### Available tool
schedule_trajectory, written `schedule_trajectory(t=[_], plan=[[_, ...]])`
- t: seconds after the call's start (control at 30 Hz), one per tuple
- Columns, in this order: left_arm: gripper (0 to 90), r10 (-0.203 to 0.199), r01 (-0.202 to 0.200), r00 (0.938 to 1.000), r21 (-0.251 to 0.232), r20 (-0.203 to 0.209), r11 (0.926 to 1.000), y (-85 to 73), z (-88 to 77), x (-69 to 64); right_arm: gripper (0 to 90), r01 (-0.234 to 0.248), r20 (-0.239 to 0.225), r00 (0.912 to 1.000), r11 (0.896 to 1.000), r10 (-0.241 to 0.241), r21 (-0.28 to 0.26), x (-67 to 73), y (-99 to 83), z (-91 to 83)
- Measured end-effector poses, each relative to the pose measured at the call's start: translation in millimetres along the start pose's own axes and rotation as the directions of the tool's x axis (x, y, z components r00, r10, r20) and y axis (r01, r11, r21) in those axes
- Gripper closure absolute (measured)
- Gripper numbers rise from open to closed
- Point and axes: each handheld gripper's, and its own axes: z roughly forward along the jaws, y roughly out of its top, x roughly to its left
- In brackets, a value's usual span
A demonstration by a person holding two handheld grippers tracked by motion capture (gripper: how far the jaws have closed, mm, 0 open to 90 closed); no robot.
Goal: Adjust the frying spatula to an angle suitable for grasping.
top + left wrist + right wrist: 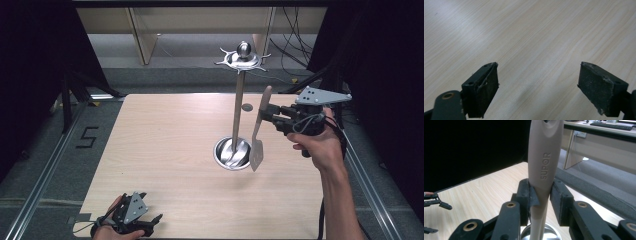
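I am looking at a spatula (pixel 258 135) with a beige handle and a flat steel blade; in the right gripper view the handle (pixel 544 170) is carrying the raised word SUPOR, and it is narrowing to a thin neck below the pads. The spatula is hanging nearly upright, blade down, just right of the stand (pixel 239 107), with the blade tip sitting at the right rim of the stand's steel bowl (pixel 232 153); I cannot tell whether it is touching the rim. The stand is rising from the middle of the table (pixel 165 150), a round hook plate and ball on top. The right gripper (pixel 265 114) is reaching in from the right of the stand, jaws level, clamping the handle on its upper part; both pads (pixel 527 195) are pressing on it. The left gripper (pixel 150 225) is resting at the table's near edge, well away from the stand to its left; its jaws are standing wide apart over bare wood, nothing between the pads (pixel 485 92).
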Motion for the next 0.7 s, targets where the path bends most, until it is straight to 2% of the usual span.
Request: schedule_trajectory(t=[0.07,0.37,0.47,0.5,0.63,0.7], plan=[[15.9,-0.010,0.010,0.9999,-0.009,-0.006,0.9999,0.0,0.6,-0.4,70.8,-0.004,0.008,1.0000,1.000,0.004,0.000,-1.0,4.7,-0.6],[15.9,-0.010,0.010,0.9999,-0.008,-0.005,0.9999,0.0,0.5,-0.2,70.8,0.008,0.021,0.9998,1.000,-0.008,-0.007,-4.6,17.0,-2.6],[15.9,0.003,-0.003,1.0000,0.004,0.001,1.0000,0.1,-0.5,0.6,70.8,-0.002,0.026,0.9997,1.000,0.002,-0.002,-3.5,21.2,-3.3],[15.9,-0.002,0.002,1.0000,0.000,-0.001,1.0000,0.0,-0.1,0.3,70.8,0.014,0.030,0.9995,1.000,-0.014,-0.008,-4.7,22.8,-3.1],[15.9,-0.014,0.014,0.9999,-0.010,-0.001,0.9999,-0.1,0.6,-0.5,70.8,0.011,0.041,0.9991,1.000,-0.011,-0.005,-5.0,30.0,-4.2],[15.9,-0.003,0.003,1.0000,-0.003,-0.001,1.0000,0.1,0.3,-0.1,70.8,0.004,0.040,0.9992,1.000,-0.004,0.000,-5.1,31.8,-3.6]])
